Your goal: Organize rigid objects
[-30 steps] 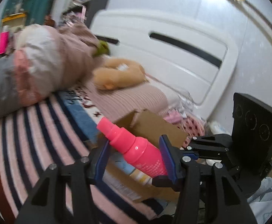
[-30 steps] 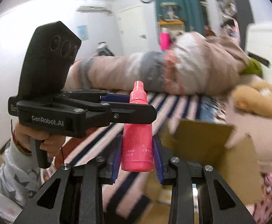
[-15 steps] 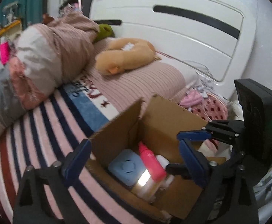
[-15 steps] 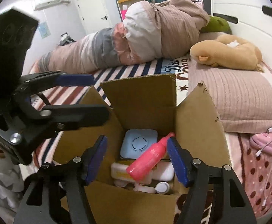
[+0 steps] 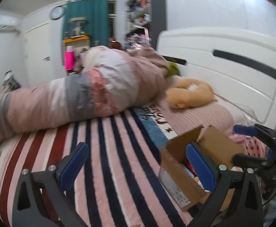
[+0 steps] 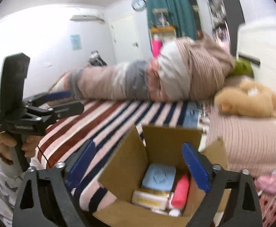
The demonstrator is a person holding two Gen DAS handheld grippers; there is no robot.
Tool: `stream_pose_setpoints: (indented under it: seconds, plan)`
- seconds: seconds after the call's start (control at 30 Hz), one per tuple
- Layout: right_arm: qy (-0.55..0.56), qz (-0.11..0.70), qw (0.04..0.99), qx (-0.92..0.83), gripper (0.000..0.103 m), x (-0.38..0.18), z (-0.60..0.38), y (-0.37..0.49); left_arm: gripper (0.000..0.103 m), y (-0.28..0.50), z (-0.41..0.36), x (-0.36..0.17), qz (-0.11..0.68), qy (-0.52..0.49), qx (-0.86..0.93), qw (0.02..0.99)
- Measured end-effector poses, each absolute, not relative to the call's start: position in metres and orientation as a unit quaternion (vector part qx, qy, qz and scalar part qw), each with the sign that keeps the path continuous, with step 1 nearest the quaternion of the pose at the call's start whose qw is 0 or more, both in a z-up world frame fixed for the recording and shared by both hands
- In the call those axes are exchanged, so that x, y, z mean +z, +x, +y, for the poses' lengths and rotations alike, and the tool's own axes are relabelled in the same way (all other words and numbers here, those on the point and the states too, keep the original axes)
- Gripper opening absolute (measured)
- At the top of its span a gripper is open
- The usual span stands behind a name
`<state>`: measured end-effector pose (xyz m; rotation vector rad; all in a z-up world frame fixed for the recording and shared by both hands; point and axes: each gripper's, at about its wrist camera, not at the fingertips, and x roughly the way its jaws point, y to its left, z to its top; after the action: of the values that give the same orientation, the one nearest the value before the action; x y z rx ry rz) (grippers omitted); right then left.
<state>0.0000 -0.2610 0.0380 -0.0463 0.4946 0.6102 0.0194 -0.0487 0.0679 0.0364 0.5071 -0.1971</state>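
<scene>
The pink bottle [image 6: 180, 191] lies in the cardboard box [image 6: 122, 172] directly below and between the fingers of the right gripper [image 6: 138, 167], beside a blue case [image 6: 159, 176] and a cream-coloured packet [image 6: 150, 198]. That placing step looks finished; the next move, as I judge it, calls for finding another loose item, though none shows on the striped bed [image 5: 109, 151]. The right gripper is spread wide, holding and touching nothing. The left gripper [image 5: 138, 164] is likewise released and empty, hovering over the bed with the box just to its right.
</scene>
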Motion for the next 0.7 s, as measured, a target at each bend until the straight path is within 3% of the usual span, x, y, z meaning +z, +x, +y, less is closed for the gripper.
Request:
stream_pose_setpoints:
  seconds: [0.2, 0.7]
  plan:
    - [-0.053, 0.149, 0.941, 0.3, 0.103, 0.049, -0.246, -0.022, 0.102, 0.003, -0.016, 0.058, 0.228, -0.017, -0.025, 0.973]
    - [-0.057, 0.137, 0.938, 0.312, 0.103, 0.051, -0.239, -0.024, 0.102, 0.0, -0.003, 0.048, 0.229, -0.013, 0.006, 0.973]
